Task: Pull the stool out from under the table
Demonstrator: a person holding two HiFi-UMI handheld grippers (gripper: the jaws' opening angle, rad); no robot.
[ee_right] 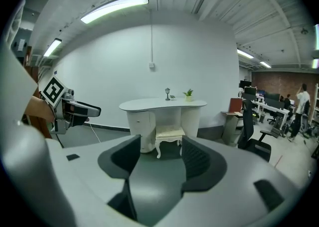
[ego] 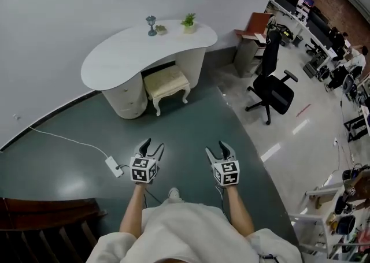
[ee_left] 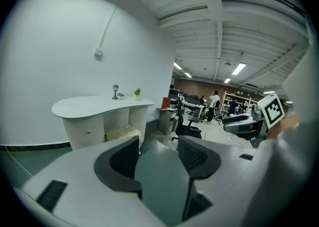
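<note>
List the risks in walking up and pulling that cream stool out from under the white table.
1. The white power strip and its cable lie on the teal floor beside the path; a foot may snag them.
2. The cream cushioned stool sits between the white curved table supports; a skewed pull might knock them and topple the small potted plant.

The table stands against the wall, with the stool tucked partly under its front edge. A small lamp and a potted plant sit on the table's rear right part. An office chair stands well apart to the right. The left gripper and right gripper hang side by side well short of the stool. A power strip lies on the floor just left of the left gripper.
</note>
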